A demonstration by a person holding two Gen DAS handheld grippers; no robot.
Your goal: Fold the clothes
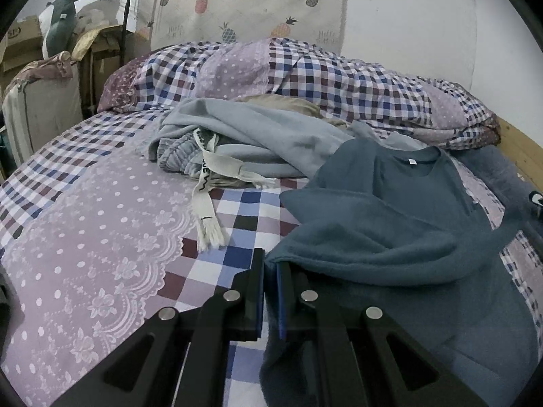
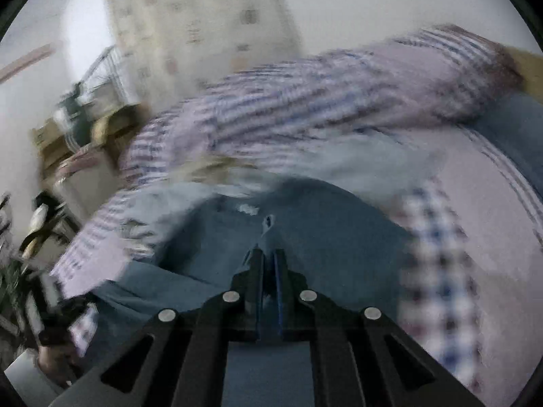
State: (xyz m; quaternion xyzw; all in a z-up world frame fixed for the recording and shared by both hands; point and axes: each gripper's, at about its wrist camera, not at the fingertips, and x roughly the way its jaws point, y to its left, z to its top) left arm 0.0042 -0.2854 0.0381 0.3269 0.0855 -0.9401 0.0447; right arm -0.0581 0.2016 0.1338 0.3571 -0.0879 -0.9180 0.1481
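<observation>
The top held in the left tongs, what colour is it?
Plain dusty blue top, no pattern; clearest in the left wrist view.

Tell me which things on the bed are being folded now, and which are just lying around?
Being folded: the blue-green shirt, pinched by the left gripper and the right gripper.

Lying about: grey clothes pile, white fringed scarf, checked quilt, stuffed toy.

Pineapple curtain [image 1: 244, 3]: faint handwritten-style words printed beside the fruits, too small to read.
White drawstring band [image 1: 207, 176]: dark lettering runs along it; letters resembling "NEW" show, the rest folded away.
Cardboard box [image 1: 20, 39]: part of a dark printed mark, cut off at the edge.
Collar tag [image 1: 411, 161] of teal shirt [image 1: 390, 224]: white, nothing legible.
</observation>
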